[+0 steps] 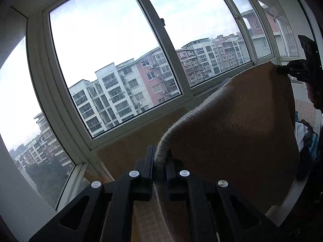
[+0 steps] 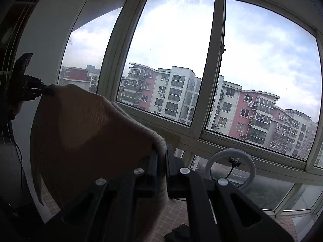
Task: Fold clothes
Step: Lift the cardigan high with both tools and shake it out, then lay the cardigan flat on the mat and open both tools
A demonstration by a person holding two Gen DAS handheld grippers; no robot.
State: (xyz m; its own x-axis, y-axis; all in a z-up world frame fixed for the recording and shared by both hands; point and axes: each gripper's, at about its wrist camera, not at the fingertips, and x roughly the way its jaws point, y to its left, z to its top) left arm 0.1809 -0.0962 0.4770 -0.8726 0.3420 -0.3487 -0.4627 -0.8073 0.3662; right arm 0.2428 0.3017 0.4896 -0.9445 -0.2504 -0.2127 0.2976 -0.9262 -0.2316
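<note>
A beige knitted garment (image 1: 232, 125) hangs spread in the air between my two grippers, in front of the windows. My left gripper (image 1: 160, 161) is shut on one ribbed edge of it. My right gripper (image 2: 161, 157) is shut on the opposite ribbed edge of the garment (image 2: 90, 125). In the left wrist view the right gripper (image 1: 282, 70) pinches the far corner at the right. In the right wrist view the left gripper (image 2: 45, 90) pinches the far corner at the left. The lower part of the garment hangs out of sight.
Large white-framed windows (image 1: 165, 46) fill the background, with apartment blocks outside. A white ring light (image 2: 232, 167) stands by the sill at the lower right. A pile of blue and white cloth (image 1: 304, 137) lies at the right. Tiled floor (image 2: 175, 215) shows below.
</note>
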